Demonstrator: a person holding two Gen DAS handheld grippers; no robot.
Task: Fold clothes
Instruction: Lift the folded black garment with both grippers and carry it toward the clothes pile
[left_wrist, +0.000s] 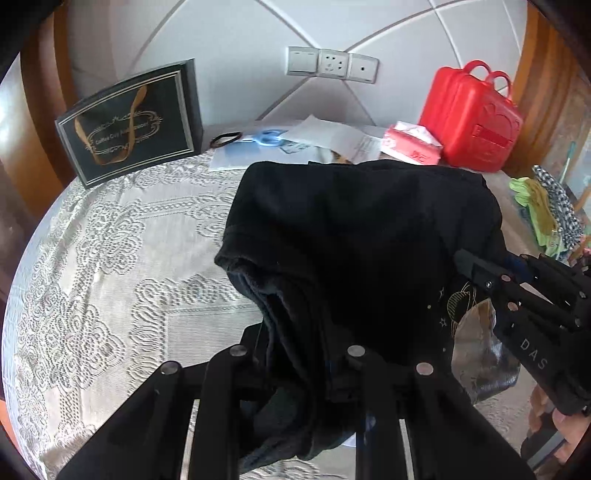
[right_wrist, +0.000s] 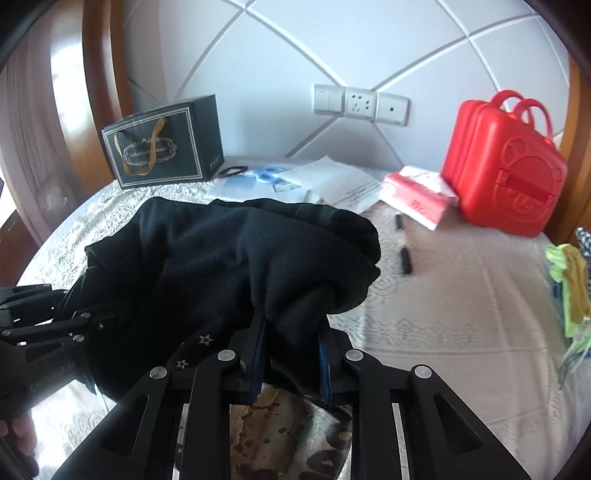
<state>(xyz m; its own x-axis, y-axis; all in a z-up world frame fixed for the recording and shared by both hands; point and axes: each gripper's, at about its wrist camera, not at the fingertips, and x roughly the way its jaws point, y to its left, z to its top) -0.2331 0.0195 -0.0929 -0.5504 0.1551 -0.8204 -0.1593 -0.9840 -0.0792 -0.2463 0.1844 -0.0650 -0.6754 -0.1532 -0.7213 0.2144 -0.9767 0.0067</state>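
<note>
A black garment (left_wrist: 362, 236) with gold star and planet print lies bunched on the lace-covered table (left_wrist: 110, 258). My left gripper (left_wrist: 299, 354) is shut on a fold of it at the near edge, the fabric draping over its fingers. My right gripper (right_wrist: 291, 347) is shut on another thick fold of the same garment (right_wrist: 236, 258), with cloth filling the gap between its blue-padded fingers (right_wrist: 258, 354). Each gripper shows in the other's view: the right one (left_wrist: 480, 273) at the garment's right side, the left one (right_wrist: 92, 317) at its left side.
A black gift bag (left_wrist: 133, 122) stands at the back left. Papers (left_wrist: 325, 140), blue scissors (left_wrist: 266, 136), a pink tissue pack (left_wrist: 410, 144) and a red case (left_wrist: 472, 118) line the back. Two black pens (right_wrist: 404, 258) lie right of the garment. Green and checked cloths (left_wrist: 543, 206) sit far right.
</note>
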